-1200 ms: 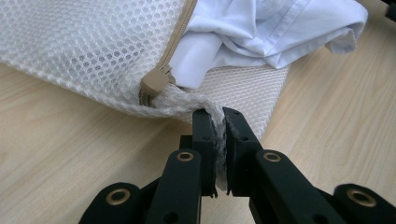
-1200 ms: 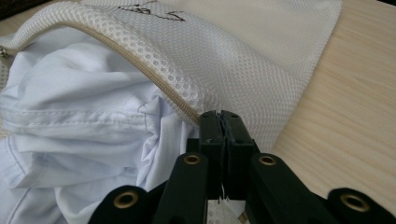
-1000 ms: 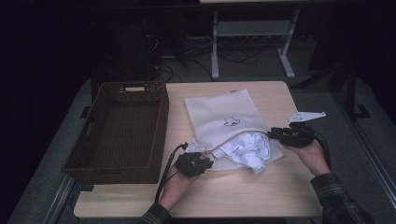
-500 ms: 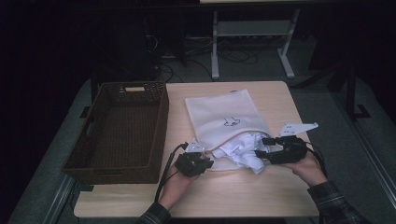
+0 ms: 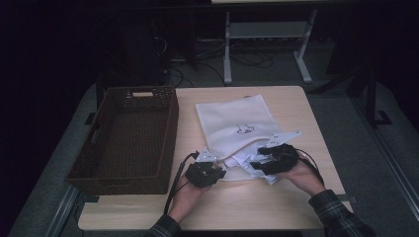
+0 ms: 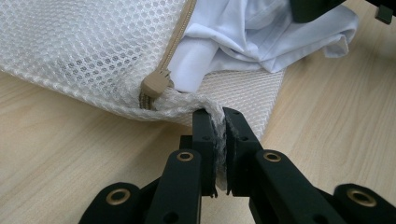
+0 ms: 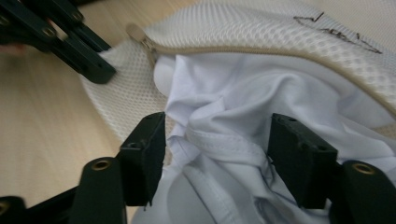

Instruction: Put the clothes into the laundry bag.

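The left claw (image 6: 220,122) pinches the honeycomb mesh bag (image 6: 88,51); the right claw (image 7: 217,154), spread wide, has moved onto the crumpled white shirt (image 7: 233,112).

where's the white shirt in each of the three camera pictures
High view: the white shirt lies bunched between both grippers, at the mesh bag's open end.
Left gripper view: upper right, spilling from the bag.
Right gripper view: centre, between open jaws.
Shared landmark: the bag's tan zipper.
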Demonstrator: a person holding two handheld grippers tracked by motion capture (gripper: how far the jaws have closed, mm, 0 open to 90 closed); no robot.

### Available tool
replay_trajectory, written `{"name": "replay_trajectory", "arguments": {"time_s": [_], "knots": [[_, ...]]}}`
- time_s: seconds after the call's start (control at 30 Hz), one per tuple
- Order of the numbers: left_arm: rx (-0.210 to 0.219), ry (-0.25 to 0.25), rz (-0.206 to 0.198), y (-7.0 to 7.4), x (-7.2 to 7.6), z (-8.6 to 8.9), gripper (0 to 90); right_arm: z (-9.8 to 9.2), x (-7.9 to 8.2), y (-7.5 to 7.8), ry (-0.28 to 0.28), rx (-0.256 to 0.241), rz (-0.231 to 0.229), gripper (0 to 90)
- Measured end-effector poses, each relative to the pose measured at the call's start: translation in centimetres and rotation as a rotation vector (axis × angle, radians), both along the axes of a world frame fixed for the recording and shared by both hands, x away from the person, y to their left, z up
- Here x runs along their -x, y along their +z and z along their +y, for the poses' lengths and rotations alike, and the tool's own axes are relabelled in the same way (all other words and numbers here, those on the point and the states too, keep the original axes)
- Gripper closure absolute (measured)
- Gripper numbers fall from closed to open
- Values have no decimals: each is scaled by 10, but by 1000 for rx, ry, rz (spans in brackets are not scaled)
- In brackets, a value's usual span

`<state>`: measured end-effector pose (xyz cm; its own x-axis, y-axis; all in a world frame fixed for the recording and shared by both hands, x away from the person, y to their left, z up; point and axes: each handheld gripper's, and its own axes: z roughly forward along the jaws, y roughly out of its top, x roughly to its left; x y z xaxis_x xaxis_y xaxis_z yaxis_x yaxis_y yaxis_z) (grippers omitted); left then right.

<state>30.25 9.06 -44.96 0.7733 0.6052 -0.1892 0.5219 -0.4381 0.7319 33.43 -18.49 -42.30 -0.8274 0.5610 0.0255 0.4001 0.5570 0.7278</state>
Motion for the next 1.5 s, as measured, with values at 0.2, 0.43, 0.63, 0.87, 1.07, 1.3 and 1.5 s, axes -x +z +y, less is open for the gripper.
{"name": "replay_trajectory", "arguments": {"time_s": [0.2,0.43,0.63,0.87,1.07,1.3,1.5], "knots": [[-5,0,-2,0,0,-1,841,9,-1,-4,-40,69,-33,589],[-4,-3,-3,0,0,-2,843,12,1,-1,-43,91,-59,804],[-6,-9,-6,1,0,-1,845,21,-1,4,-15,72,-45,832],[-9,-27,0,1,2,-4,851,34,-13,7,-54,55,-53,837],[-13,-40,9,-1,3,-7,853,38,-28,6,-96,40,-59,838],[-15,-48,17,-1,4,-10,855,44,-48,4,-156,5,-64,837],[-21,-52,20,-2,3,-9,855,52,-64,-2,-188,3,-72,832]]}}
